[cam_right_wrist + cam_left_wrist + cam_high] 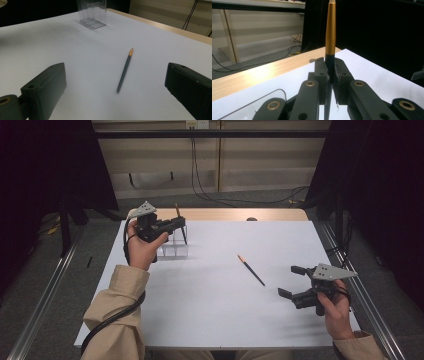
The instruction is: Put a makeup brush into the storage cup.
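Observation:
My left gripper point(181, 223) is at the far left of the table, shut on a black pen with a gold end point(178, 214). The pen stands nearly upright over a clear plastic holder point(175, 248). In the left gripper view the jaws pinch the pen's black part point(330, 60), the gold end points up, and the holder's rim point(262, 100) shows low on the left. A second pen point(251, 270) lies flat mid-table. My right gripper point(288, 280) stands open to its right, nothing between its jaws. In the right gripper view, my right gripper point(113, 75) faces that pen point(125, 71), with the holder point(93, 12) beyond.
A white sheet point(225, 315) covers the table, with a bare wooden strip point(225, 214) along the far edge. A small dark thing point(251, 219) sits on that edge. Metal rails point(45, 290) flank the table. Cables point(240, 200) lie on the floor beyond.

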`<state>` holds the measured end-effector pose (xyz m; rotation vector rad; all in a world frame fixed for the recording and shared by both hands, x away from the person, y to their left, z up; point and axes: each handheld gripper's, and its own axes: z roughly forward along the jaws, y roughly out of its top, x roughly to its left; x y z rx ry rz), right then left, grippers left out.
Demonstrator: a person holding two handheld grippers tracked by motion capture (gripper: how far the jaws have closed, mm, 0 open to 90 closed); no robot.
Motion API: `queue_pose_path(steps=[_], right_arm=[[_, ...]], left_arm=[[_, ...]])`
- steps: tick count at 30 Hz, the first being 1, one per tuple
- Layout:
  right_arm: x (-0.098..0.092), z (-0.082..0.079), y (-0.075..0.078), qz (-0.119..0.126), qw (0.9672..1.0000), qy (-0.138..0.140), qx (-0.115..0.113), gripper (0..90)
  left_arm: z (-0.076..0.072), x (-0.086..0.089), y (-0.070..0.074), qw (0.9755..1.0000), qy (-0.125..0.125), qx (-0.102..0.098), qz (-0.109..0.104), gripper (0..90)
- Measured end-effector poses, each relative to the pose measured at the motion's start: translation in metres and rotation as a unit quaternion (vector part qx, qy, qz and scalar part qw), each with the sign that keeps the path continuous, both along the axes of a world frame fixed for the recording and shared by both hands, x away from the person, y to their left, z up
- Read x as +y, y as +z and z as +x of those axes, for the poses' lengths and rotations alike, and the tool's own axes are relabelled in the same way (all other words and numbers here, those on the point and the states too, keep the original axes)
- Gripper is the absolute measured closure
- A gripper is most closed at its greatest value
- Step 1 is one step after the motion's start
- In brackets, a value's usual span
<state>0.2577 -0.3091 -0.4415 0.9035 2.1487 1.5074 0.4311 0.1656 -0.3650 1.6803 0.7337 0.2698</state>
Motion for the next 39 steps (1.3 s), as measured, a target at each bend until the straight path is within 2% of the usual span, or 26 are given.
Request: queue_pose_path(steps=[15, 25, 39], right_arm=[[0.001, 0.0, 0.0, 0.0, 1.0, 0.002, -0.001, 3.3], [0.0, 0.0, 0.0, 0.001, 1.0, 0.001, -0.001, 3.4], [0.0, 0.0, 0.0, 0.002, 1.0, 0.0, -0.004, 3.4]], left_arm=[[0.016, -0.002, 0.005, 0.9997, 0.02, -0.008, 0.007, 83.2], [0.026, -0.002, 0.001, 0.999, 0.041, -0.009, 0.018, 83.2], [0.031, 0.0, -0.009, 0.9973, 0.062, -0.015, 0.037, 83.0]])
